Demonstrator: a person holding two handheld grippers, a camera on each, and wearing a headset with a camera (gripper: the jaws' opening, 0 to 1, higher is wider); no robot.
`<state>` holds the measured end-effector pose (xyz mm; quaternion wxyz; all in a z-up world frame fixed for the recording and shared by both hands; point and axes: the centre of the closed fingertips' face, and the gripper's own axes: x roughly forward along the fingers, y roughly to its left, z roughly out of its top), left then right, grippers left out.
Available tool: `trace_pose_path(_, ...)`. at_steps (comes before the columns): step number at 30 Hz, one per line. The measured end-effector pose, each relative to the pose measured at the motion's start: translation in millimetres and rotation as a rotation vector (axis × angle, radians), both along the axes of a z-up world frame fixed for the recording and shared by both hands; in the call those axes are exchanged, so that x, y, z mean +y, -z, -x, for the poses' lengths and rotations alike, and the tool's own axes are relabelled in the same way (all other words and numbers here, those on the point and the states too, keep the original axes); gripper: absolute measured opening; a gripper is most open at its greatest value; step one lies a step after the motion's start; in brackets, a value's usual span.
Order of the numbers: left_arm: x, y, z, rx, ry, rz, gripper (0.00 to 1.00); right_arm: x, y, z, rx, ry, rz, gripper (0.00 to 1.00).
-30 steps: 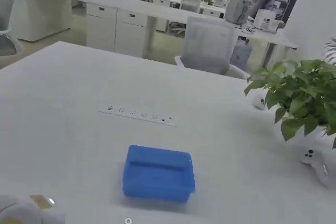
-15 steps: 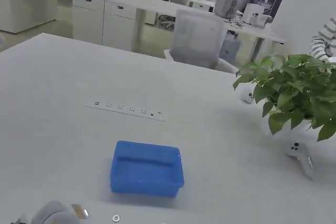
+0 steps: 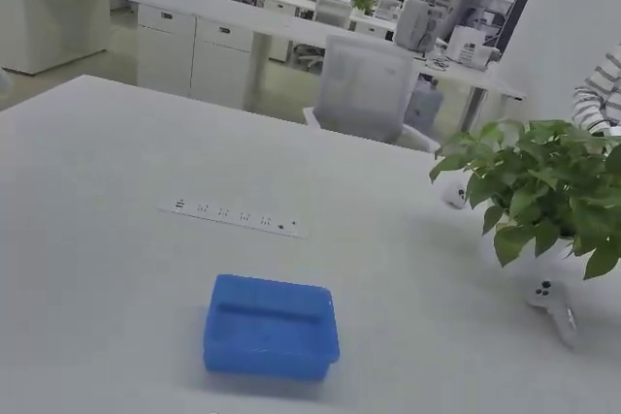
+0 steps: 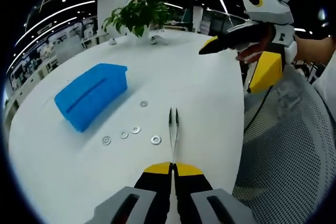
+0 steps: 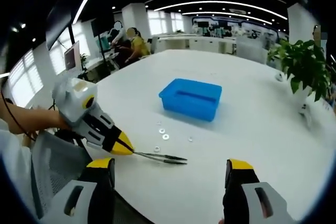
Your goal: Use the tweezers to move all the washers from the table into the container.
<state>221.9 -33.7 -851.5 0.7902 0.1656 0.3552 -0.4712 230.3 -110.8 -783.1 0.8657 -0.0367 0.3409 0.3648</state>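
Note:
A blue rectangular container [image 3: 271, 327] [image 4: 92, 95] [image 5: 191, 98] stands on the white table [image 3: 116, 172]. Several small metal washers [image 4: 136, 129] [image 5: 166, 136] lie loose on the table on the near side of the container. My left gripper [image 4: 172, 167] [image 5: 123, 145] is shut on the handle end of thin metal tweezers [image 4: 173, 129] [image 5: 160, 157]. The tweezer tips hover close to the washers. My right gripper [image 5: 168, 167] [image 4: 233, 66] is held off the table edge, its jaws wide apart and holding nothing.
A potted green plant [image 3: 543, 181] and a white controller [image 3: 553, 302] sit at the table's right. A power strip [image 3: 233, 217] is set into the tabletop beyond the container. A mesh office chair [image 4: 294, 145] stands at the table edge.
The head camera has shifted, so the picture moved. The blue container has kept its place on the table.

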Motion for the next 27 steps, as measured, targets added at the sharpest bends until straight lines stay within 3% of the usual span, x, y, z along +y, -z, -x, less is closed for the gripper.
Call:
trace_pose_path(2,-1.3,-10.6,1.8,-0.01,-0.009,0.013,0.0,14.5,4.2,10.9,0.039,-0.079,-0.025,0.78)
trace_pose_path(3,-2.3,-17.6,3.5,-0.014,-0.012,0.024,0.0,16.8,8.5,14.8,0.058,-0.1,-0.01,0.7)
trace_pose_path(7,-2.5,-37.3,8.0,-0.059,-0.011,0.022,0.0,28.5,26.4,23.8,0.064,-0.2,0.075,0.53)
trace_pose_path(9,-3.0,-44.1,10.5,-0.071,-0.009,0.026,0.0,35.6,37.1,30.6,0.088,-0.272,0.119,0.38)
trace_pose_path(10,-3.5,-47.5,12.1,-0.077,-0.007,0.029,0.0,40.2,39.5,25.6,0.044,-0.288,0.148,0.36)
trace_pose_path(12,-5.6,-55.2,16.6,-0.095,0.008,0.035,0.0,49.5,42.3,27.4,0.037,-0.347,0.175,0.32)
trace_pose_path(14,-7.0,-60.9,20.4,-0.117,0.028,0.022,0.0,57.9,39.2,23.2,-0.011,-0.373,0.187,0.3)
trace_pose_path(18,-14.2,-71.4,28.6,-0.16,0.087,0.023,0.0,72.4,38.5,26.8,-0.028,-0.449,0.209,0.18)
trace_pose_path(21,-19.4,-74.9,32.0,-0.18,0.104,0.017,0.0,75.1,41.3,29.4,-0.054,-0.506,0.257,0.08)
trace_pose_path(22,-18.4,-73.6,32.0,-0.189,0.113,-0.014,0.0,74.0,41.4,29.3,-0.07,-0.513,0.281,0.08)
trace_pose_path(27,-20.9,-79.6,34.1,-0.211,0.132,-0.012,0.0,73.0,37.9,32.3,-0.073,-0.519,0.261,0.07)
